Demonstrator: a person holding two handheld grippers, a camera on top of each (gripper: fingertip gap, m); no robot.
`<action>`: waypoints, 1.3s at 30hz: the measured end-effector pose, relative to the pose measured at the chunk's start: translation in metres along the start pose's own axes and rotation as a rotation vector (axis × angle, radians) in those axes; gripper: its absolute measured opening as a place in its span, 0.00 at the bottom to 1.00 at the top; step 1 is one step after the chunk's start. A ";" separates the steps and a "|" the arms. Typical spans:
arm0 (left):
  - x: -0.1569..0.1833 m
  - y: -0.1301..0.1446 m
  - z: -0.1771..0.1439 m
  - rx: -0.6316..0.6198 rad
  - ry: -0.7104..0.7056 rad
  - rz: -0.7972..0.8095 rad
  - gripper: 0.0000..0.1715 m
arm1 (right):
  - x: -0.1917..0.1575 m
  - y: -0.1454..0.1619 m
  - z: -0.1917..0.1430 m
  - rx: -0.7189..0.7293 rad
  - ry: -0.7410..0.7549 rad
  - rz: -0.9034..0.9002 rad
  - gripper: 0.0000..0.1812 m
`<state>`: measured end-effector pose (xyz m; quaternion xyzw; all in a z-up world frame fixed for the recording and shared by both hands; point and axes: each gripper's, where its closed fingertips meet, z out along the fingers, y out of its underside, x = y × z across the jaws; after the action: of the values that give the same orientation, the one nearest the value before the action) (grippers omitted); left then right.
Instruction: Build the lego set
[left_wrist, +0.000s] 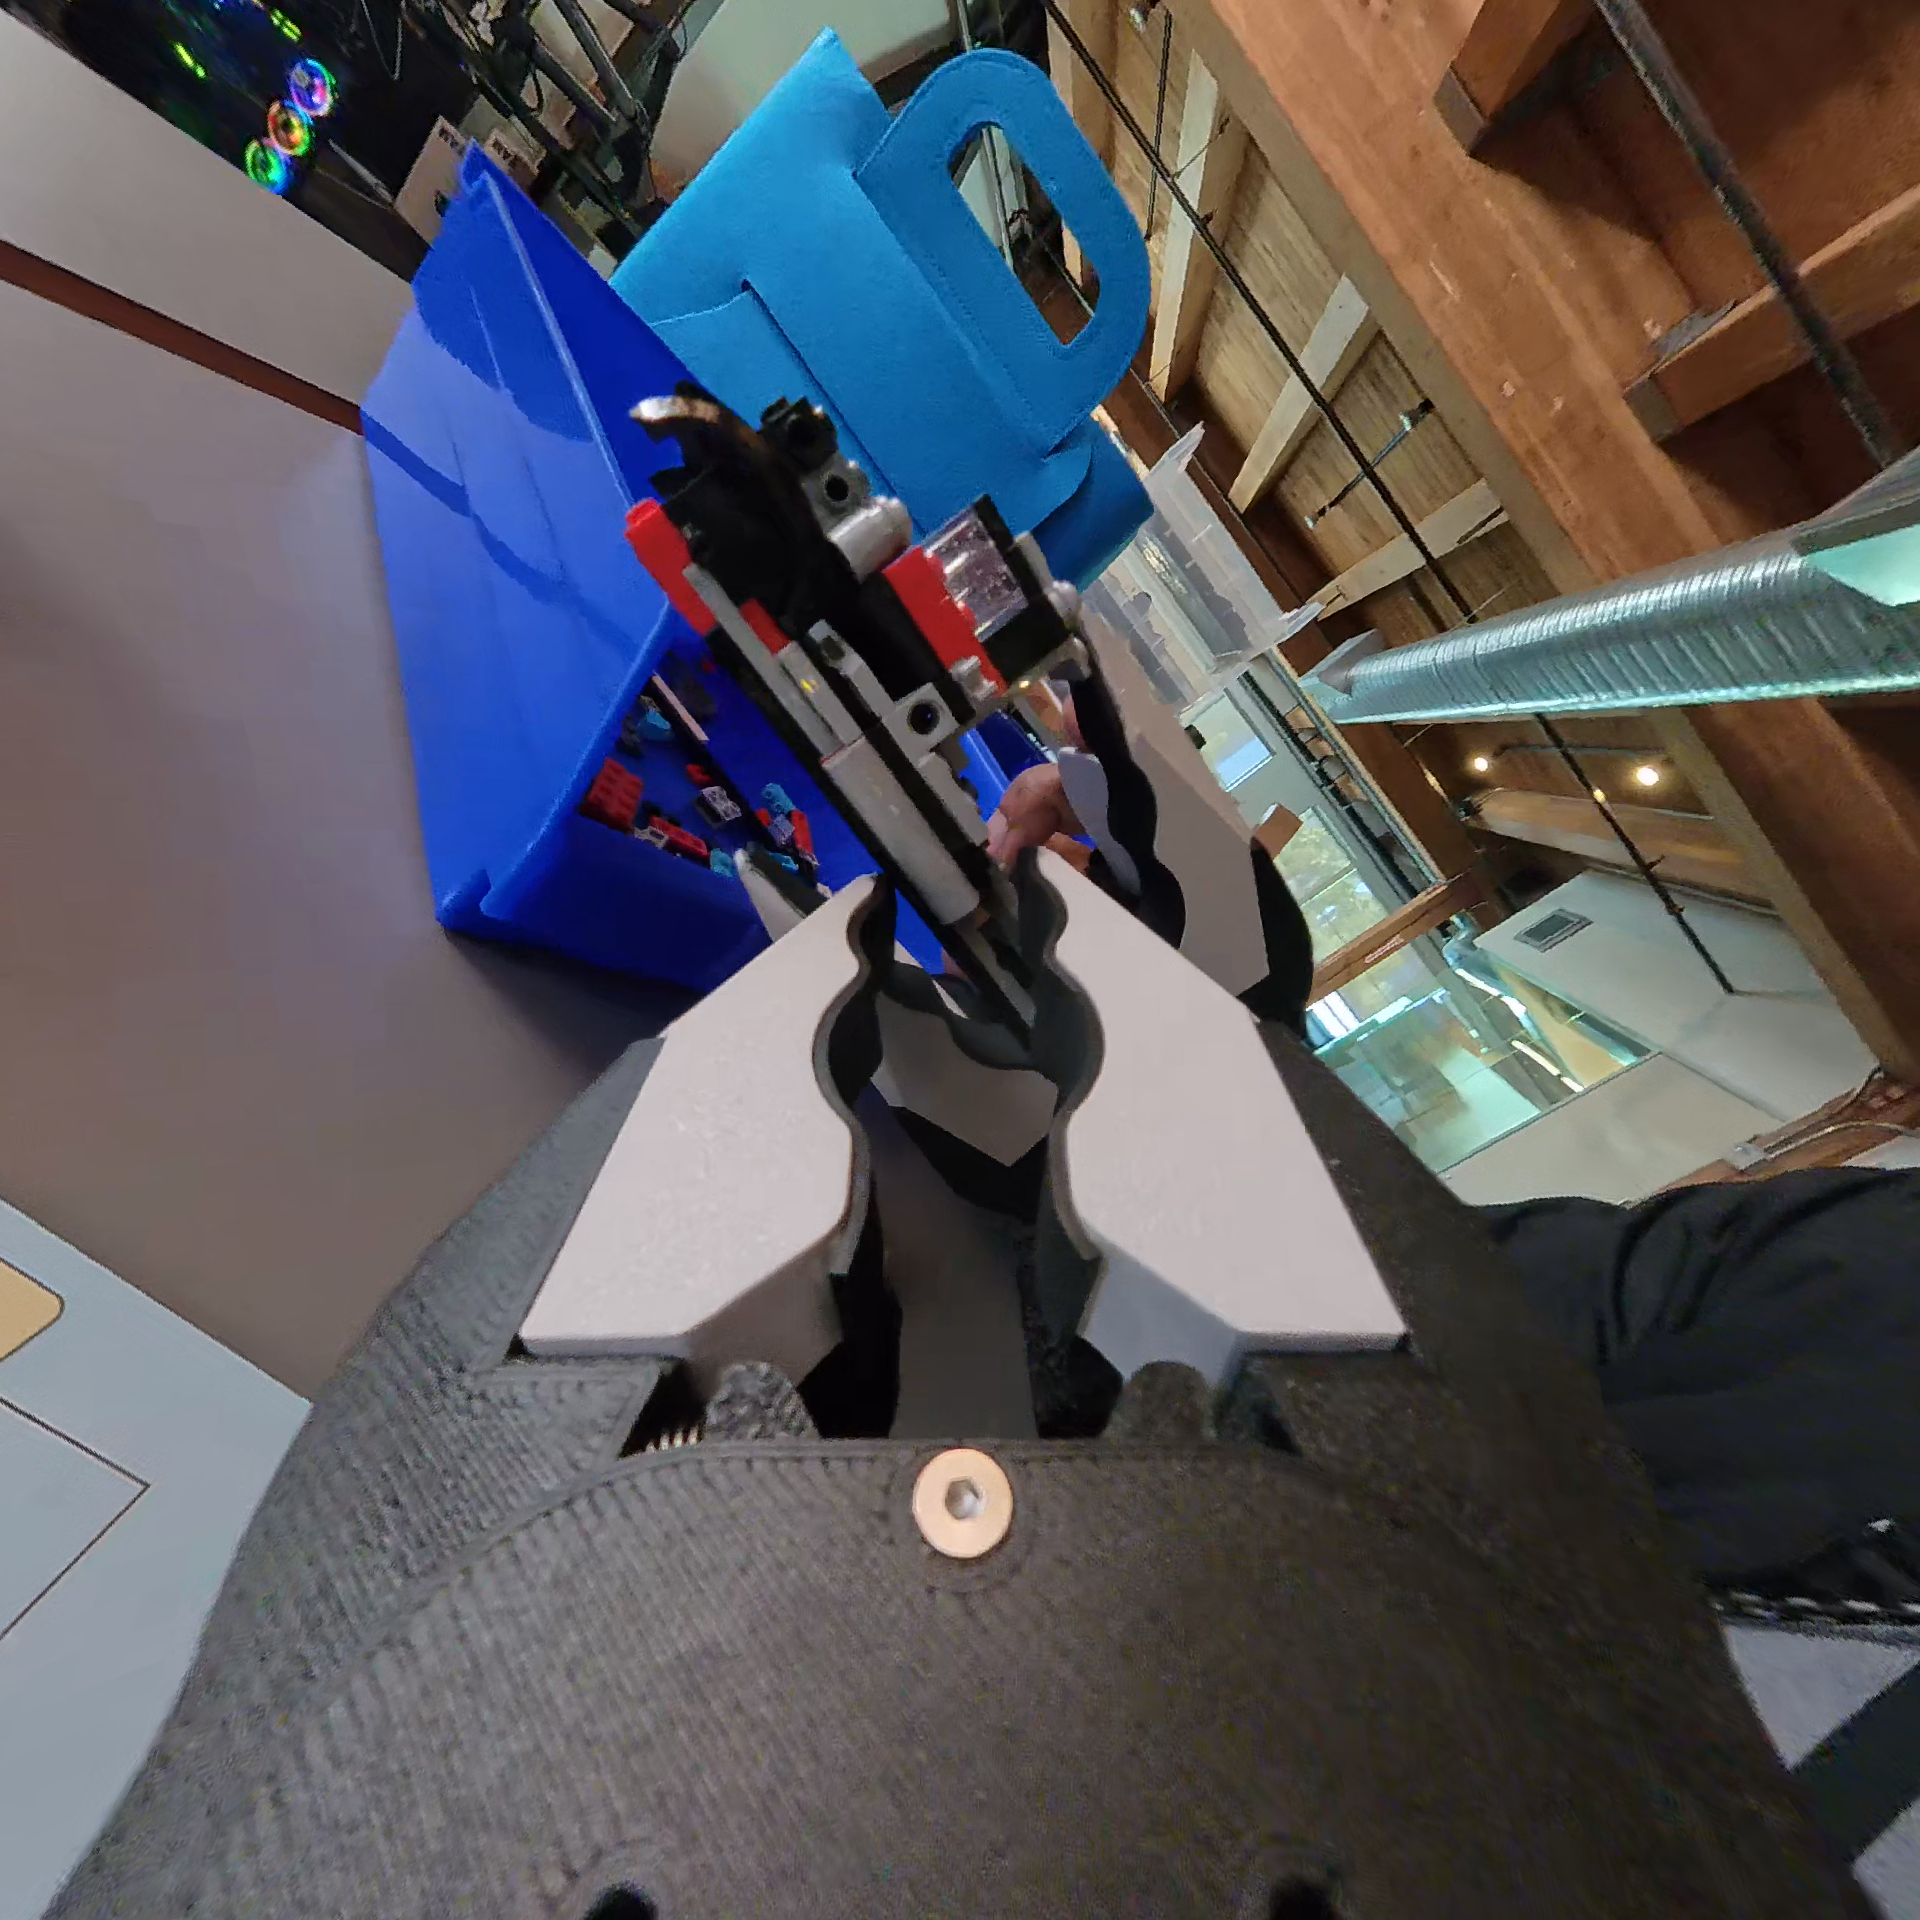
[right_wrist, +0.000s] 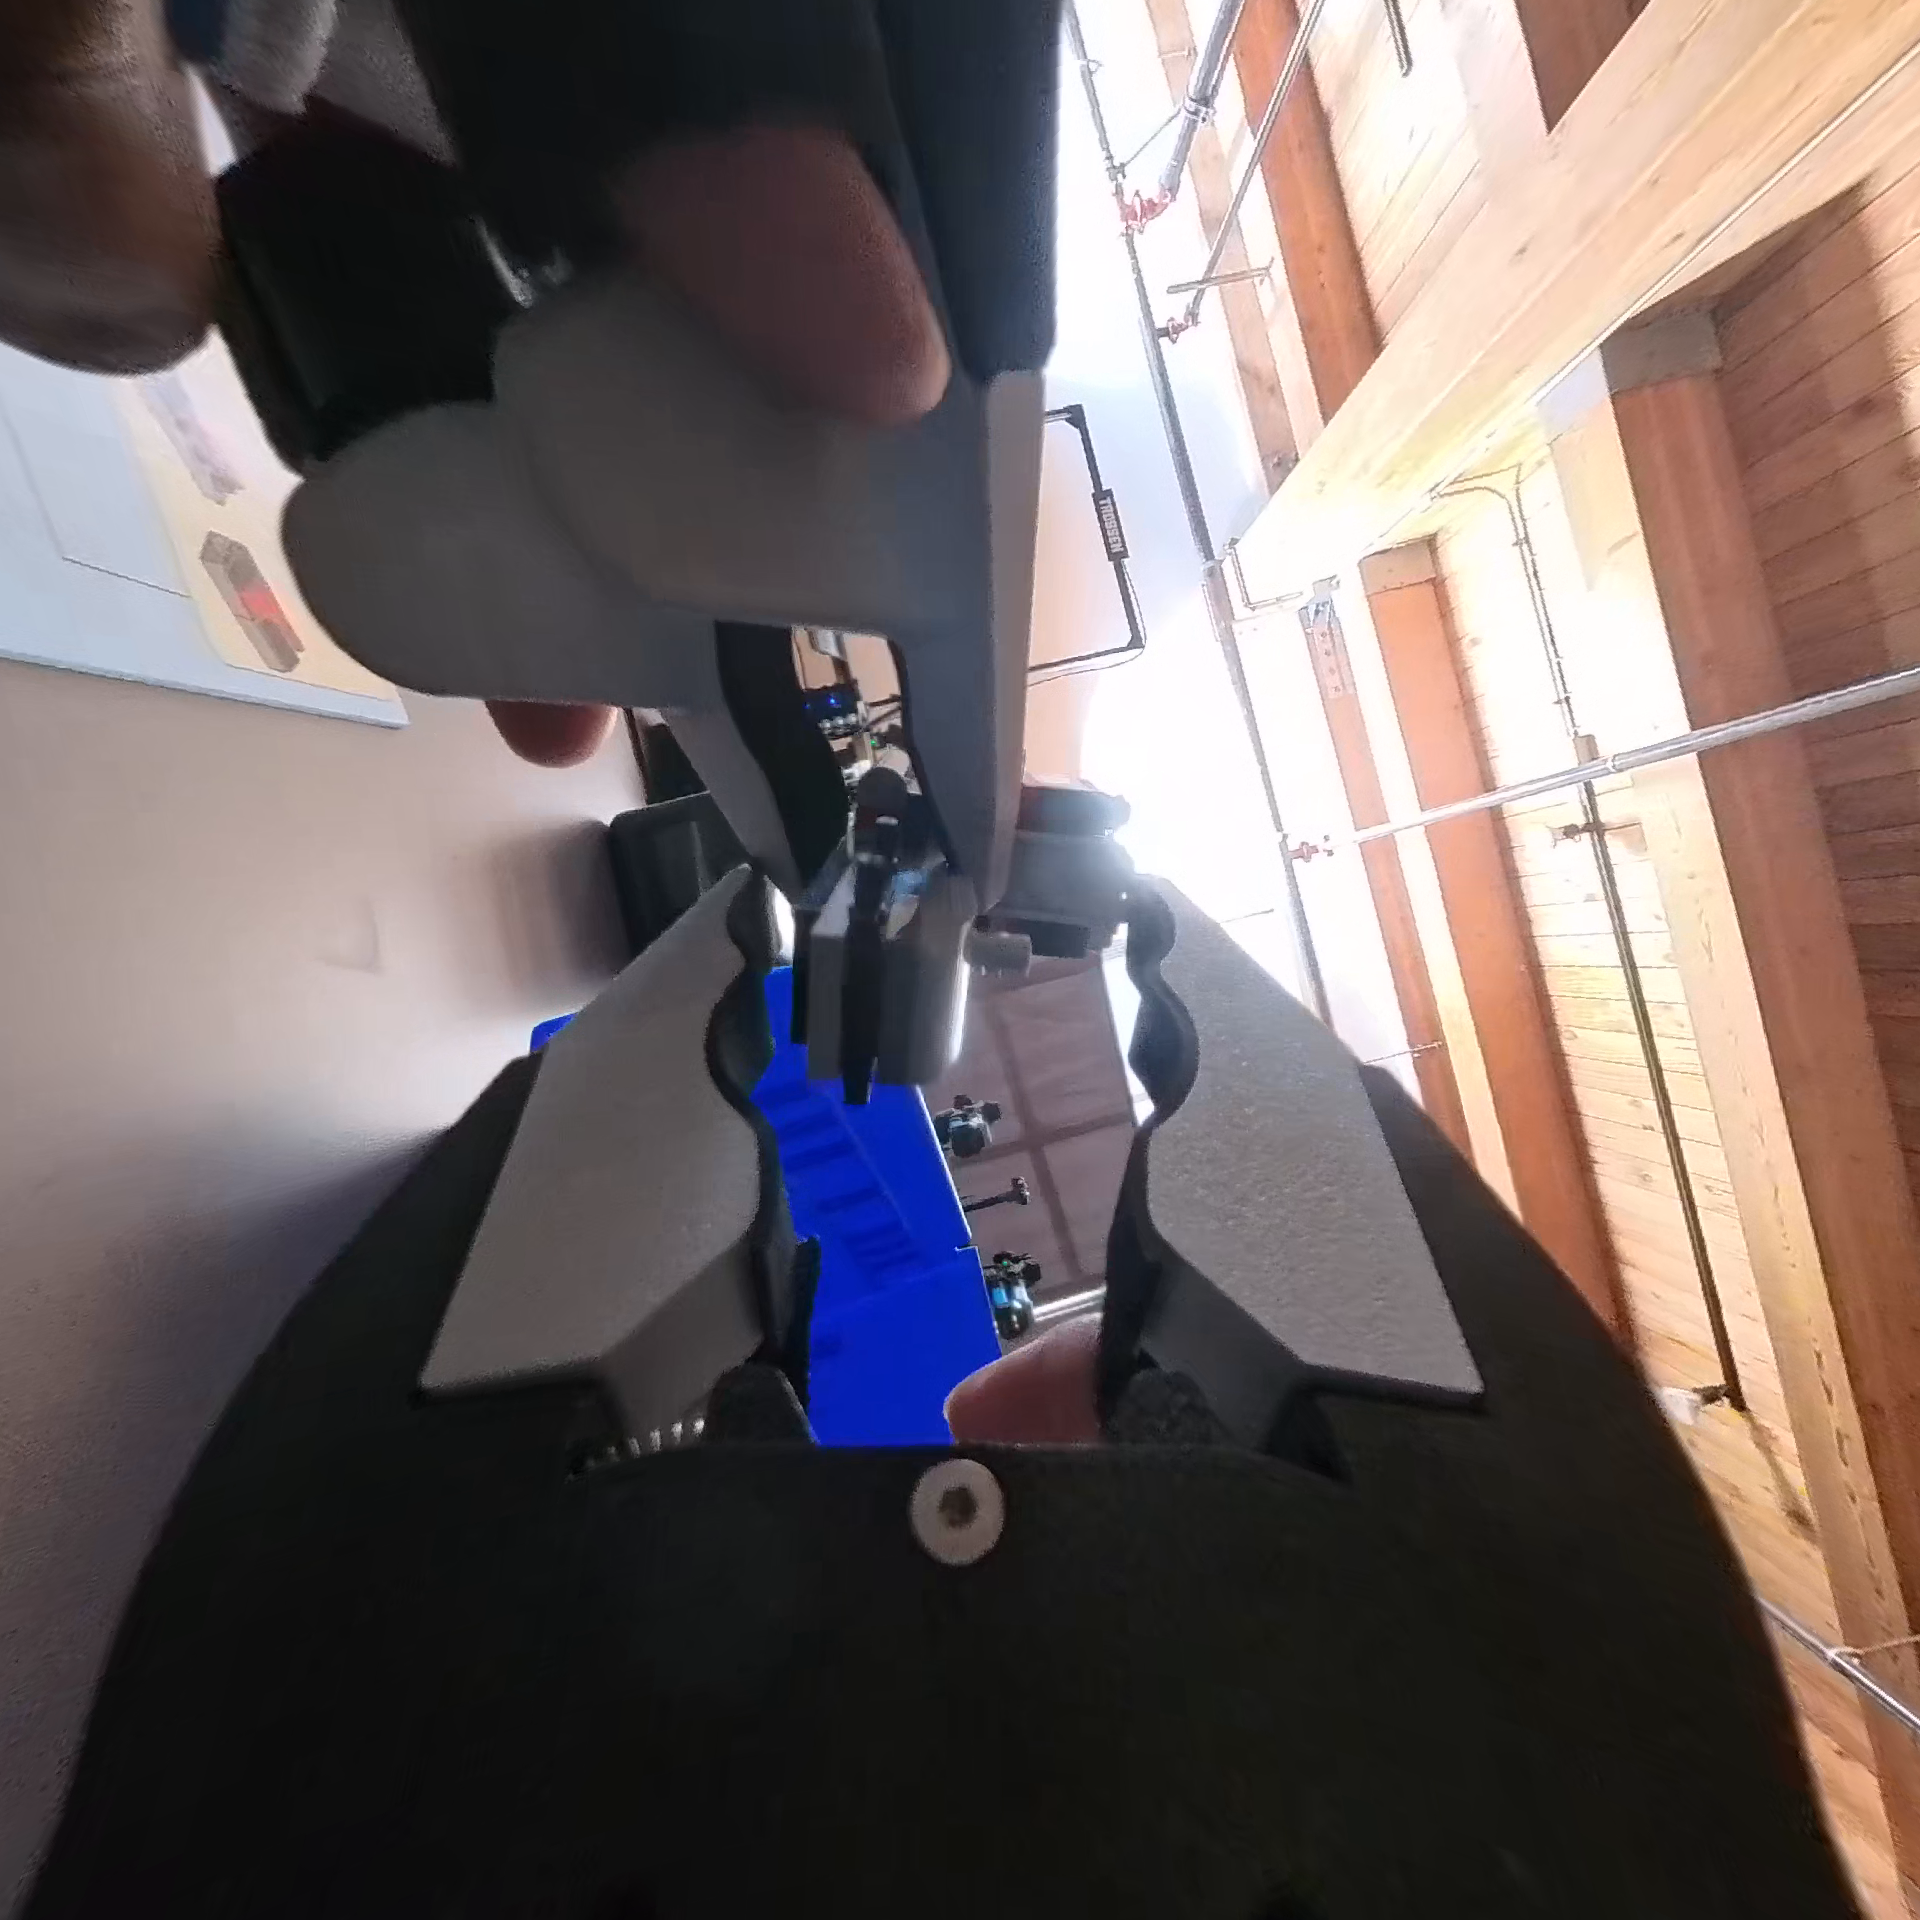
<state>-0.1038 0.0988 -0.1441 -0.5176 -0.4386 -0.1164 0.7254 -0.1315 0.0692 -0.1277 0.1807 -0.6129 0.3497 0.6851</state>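
In the left wrist view, the left gripper pinches the near end of the long, narrow black, grey and red lego build between its grey wavy-edged fingers. The build's long axis runs straight out from the fingertips, away from the camera and slanting up-left in the view; its far end carries a curved black piece and a clear block. Behind it lies the glossy blue plastic tray with loose red, black and blue bricks in its bottom, resting on the grey tabletop. Beyond the tray stands a blue felt bag with a cut-out handle.

In the right wrist view, the right gripper has its fingers spread wide and empty. The build's grey and black end hangs just beyond the gap, held from above by the other gripper. The blue tray shows below.
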 end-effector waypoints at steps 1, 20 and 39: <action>0.000 -0.001 0.000 0.006 0.008 -0.017 0.14 | 0.000 0.000 0.000 0.000 0.002 -0.002 0.39; -0.011 -0.020 -0.013 0.139 0.085 -0.194 0.12 | -0.004 0.007 -0.002 -0.040 -0.067 0.205 0.39; 0.022 -0.035 -0.019 0.151 0.134 0.112 0.12 | 0.050 -0.011 -0.021 0.133 -0.576 1.737 0.39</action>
<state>-0.1028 0.0736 -0.1063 -0.4763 -0.3671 -0.0765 0.7953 -0.1090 0.0886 -0.0816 -0.2241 -0.6590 0.7179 -0.0098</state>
